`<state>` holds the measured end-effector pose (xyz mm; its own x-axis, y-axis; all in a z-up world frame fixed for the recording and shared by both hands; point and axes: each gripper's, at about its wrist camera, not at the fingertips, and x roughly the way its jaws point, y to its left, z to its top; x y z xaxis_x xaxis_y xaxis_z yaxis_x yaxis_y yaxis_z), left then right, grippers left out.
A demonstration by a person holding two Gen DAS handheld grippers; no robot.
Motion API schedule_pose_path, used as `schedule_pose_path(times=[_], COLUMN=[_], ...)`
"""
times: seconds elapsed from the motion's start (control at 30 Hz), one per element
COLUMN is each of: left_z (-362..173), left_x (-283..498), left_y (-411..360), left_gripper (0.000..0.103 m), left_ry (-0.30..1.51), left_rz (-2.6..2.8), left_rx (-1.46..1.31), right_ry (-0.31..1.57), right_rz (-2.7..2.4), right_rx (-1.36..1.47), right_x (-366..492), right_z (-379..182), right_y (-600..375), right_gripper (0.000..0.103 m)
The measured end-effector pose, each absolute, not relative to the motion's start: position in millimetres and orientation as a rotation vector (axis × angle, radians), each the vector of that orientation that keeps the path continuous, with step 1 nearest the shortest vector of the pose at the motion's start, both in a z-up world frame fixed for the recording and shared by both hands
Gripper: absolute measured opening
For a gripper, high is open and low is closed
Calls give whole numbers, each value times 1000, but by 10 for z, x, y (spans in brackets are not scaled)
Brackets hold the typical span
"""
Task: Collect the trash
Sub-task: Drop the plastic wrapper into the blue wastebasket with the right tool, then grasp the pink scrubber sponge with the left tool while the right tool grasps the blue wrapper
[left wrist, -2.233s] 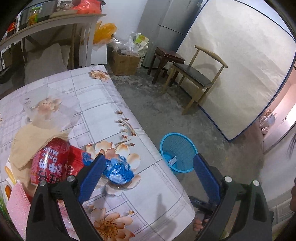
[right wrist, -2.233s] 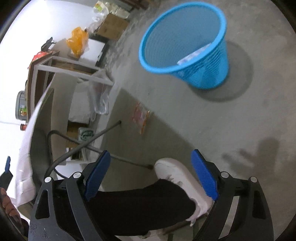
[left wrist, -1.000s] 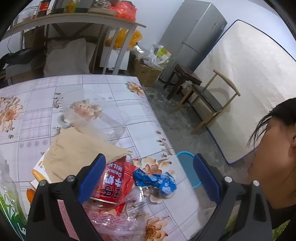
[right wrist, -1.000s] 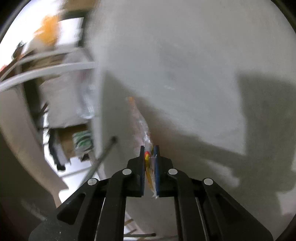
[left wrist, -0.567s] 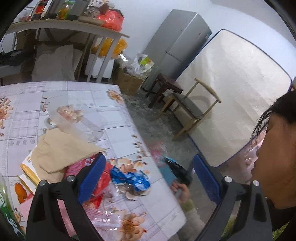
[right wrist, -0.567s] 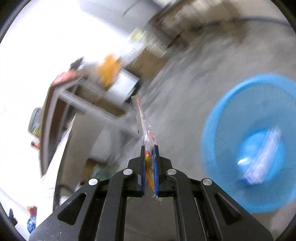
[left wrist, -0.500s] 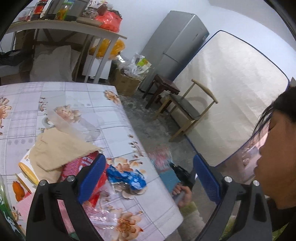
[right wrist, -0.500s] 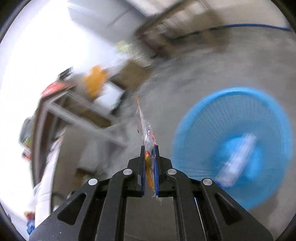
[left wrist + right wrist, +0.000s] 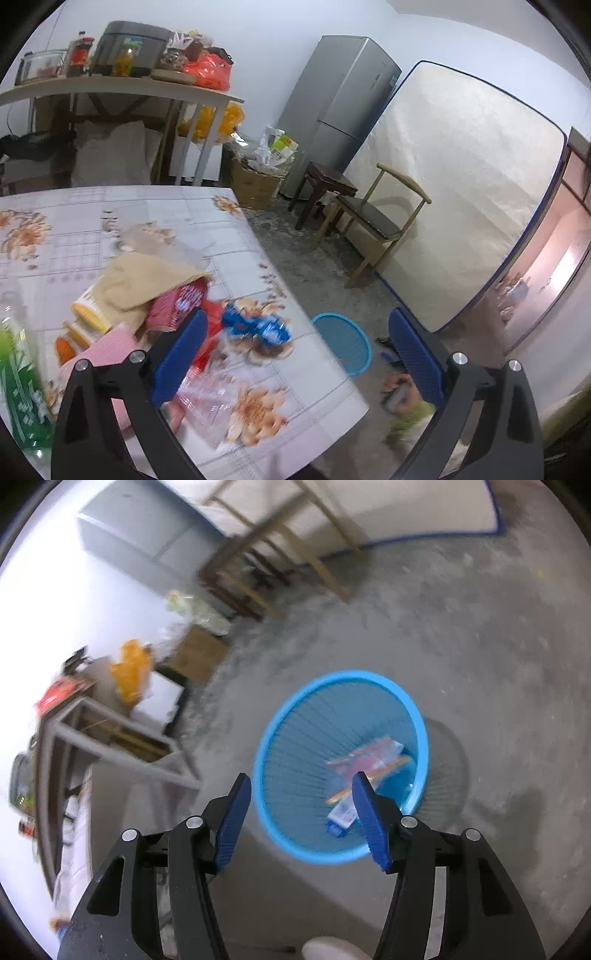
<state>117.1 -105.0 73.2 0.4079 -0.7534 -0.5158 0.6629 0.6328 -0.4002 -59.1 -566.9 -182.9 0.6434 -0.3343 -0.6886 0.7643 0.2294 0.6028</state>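
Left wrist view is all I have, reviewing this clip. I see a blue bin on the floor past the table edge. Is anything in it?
Observer: Yes. The right wrist view looks down into the bin; a clear wrapper with red print lies inside.
Operator: Is the right gripper holding anything?
Observer: No. The right gripper is open and empty above the bin.
Operator: Only one piece in there?
Observer: No, a second clear packet with a blue end lies under the wrapper.
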Motion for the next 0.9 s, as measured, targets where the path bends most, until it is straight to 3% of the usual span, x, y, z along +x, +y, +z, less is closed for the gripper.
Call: schedule_pose_path(times=[0.37, 0.67, 0.9], left_z=[390, -16, -173], left_x=[634, 364, 163], left_y=[-463, -499, -788], left_gripper=[96, 96, 91], left_ry=[701, 659, 454], left_rz=[-822, -769, -665], left_rx=[-74, 78, 357], right_ry=[397, 573, 675], right_rz=[-476, -82, -13], right_rx=[897, 687, 524], right_x=[-809, 59, 699], right_z=[-613, -235, -172], right_y=[-4472, -3373, -2917], right_gripper=[70, 73, 73])
